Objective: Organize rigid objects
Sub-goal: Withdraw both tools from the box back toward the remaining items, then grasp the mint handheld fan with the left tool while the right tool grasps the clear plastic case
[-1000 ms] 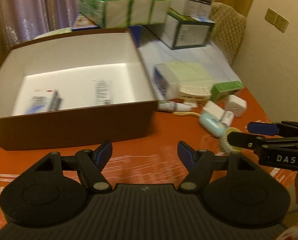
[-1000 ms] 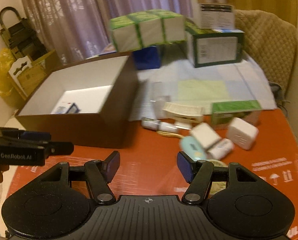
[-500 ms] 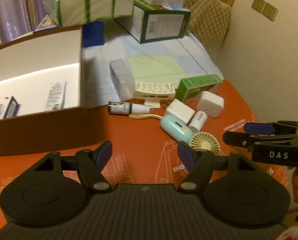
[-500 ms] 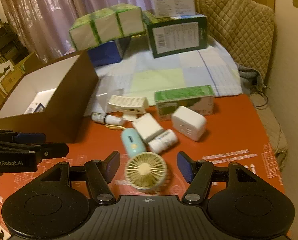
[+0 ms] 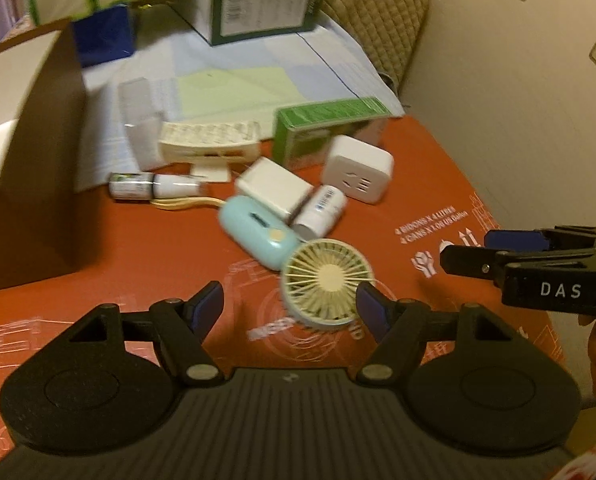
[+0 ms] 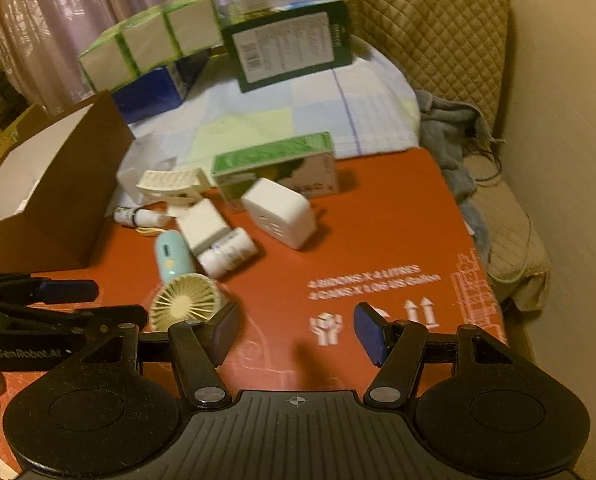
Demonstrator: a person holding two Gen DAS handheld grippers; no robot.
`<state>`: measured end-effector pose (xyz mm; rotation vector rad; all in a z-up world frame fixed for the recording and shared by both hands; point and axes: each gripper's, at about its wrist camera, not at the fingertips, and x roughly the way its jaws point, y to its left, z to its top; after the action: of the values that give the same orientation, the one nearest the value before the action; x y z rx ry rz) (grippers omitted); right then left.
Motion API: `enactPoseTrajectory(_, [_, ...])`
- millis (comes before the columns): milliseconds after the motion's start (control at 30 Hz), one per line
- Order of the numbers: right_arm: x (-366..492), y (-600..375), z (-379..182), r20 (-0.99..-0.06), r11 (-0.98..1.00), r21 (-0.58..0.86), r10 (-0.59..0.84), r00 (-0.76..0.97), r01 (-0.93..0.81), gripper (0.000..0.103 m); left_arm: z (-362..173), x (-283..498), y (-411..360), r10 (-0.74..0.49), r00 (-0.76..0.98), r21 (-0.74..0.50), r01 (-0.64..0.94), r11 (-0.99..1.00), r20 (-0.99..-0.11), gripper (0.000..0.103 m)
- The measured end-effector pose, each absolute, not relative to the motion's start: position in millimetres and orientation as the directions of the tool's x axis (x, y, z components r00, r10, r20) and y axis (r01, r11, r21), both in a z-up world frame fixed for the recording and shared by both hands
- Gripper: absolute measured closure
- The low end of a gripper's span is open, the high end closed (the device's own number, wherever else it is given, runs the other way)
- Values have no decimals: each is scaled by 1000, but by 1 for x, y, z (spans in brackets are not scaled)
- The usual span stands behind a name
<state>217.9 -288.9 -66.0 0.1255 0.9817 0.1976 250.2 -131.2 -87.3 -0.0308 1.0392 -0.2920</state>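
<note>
Your left tool point(image 5: 290, 306) stands open with nothing gripped; the pale fan head point(image 5: 325, 280) sits on the bench point(image 5: 437, 184) just beyond it, nearer the right-hand finger, not pinched. Your right tool point(image 6: 296, 334) is likewise open and empty, over bare red bench surface printed with white shipping symbols; in its view the fan lies off to the left, beside your left tool's fingers.

Beyond the fan head, touching it: the light-blue fan handle point(image 5: 258, 236). Beside that, a white cylinder point(image 5: 321, 210) and a flat white adapter point(image 5: 274, 190), the two touching. Right of those, a white socket cube point(image 5: 357, 168). Left, a small dropper bottle point(image 5: 154, 186) on its side, with a yellowish cord near it.

Next row back: cream slotted piece point(image 5: 208, 142), green carton point(image 5: 325, 124), both at the edge of a checked cloth point(image 5: 238, 80).

Left: brown box with white interior point(image 6: 54, 184), open-topped; contents not visible from here.

Far back: dark green carton point(image 6: 290, 46), green-and-white pack stack point(image 6: 150, 40), blue box point(image 6: 154, 88). Frames are motion-blurred.
</note>
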Motion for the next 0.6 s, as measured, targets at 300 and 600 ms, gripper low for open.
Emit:
enactPoseTrajectory(300, [217, -319, -75, -825, 976, 197, 216, 522, -92, 43, -114, 264, -166, -205, 453, -123, 205, 971, -867, 33])
enactPoseTrajectory(600, [220, -330, -81, -835, 973, 208, 232, 499, -104, 43, -123, 256, -169, -163, 500, -68, 203, 977, -851, 42])
